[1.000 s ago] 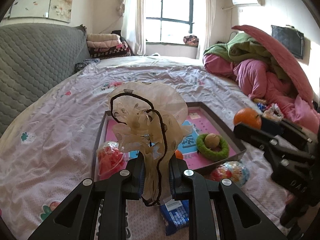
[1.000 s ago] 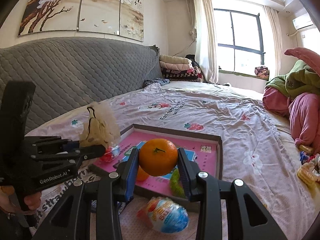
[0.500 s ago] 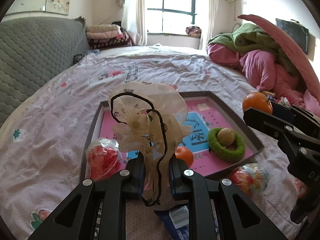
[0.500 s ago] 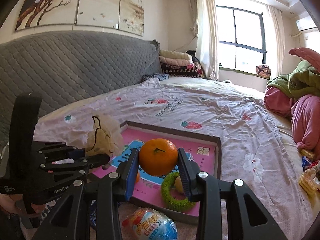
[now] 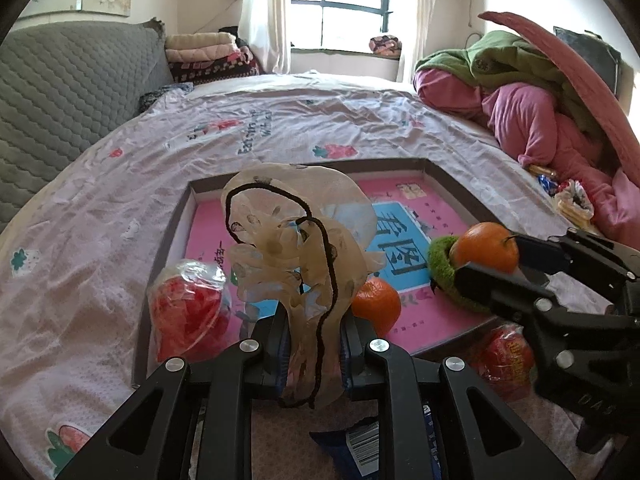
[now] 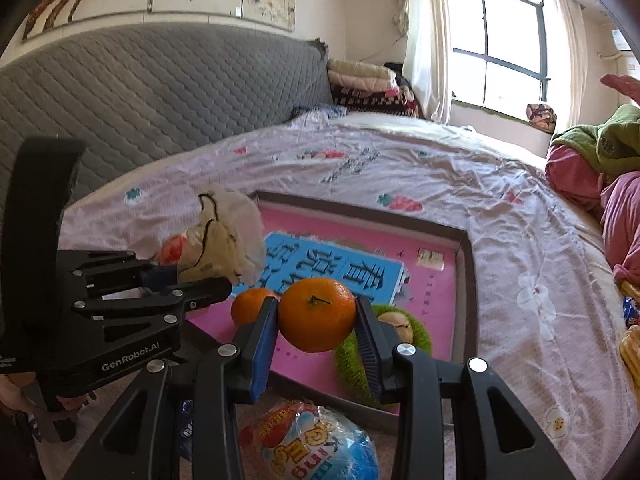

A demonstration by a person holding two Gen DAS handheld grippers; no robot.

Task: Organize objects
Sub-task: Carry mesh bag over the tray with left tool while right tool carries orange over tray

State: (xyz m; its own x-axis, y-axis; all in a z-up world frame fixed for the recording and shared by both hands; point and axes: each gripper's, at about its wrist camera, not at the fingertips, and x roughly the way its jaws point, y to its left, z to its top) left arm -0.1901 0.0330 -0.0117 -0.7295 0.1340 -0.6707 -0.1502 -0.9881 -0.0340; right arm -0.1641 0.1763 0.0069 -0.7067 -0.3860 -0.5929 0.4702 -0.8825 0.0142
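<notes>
A sheer cream pouch (image 5: 296, 232) with a black drawstring stands up between the pads of my left gripper (image 5: 314, 320), which press on its neck; the jaws are opening slightly. The pouch hangs over the near left part of the pink-bottomed tray (image 5: 172, 240). My right gripper (image 6: 316, 316) is shut on an orange (image 6: 316, 314) above the tray's near edge. In the left wrist view that gripper (image 5: 492, 260) and its orange (image 5: 484, 250) come in from the right. In the right wrist view the left gripper (image 6: 192, 280) and the pouch (image 6: 228, 236) are at the left.
In the tray lie a second orange (image 5: 376, 306), a red wrapped packet (image 5: 186, 312) and a green ring (image 6: 416, 332) around a nut. An egg-shaped toy pack (image 6: 316, 444) and a blue packet (image 5: 356, 444) lie on the bedsheet before the tray. Piled bedding (image 5: 540, 120) is at the right.
Both grippers have moved forward and down toward the tray, which now looks closer. Each still holds its object.
</notes>
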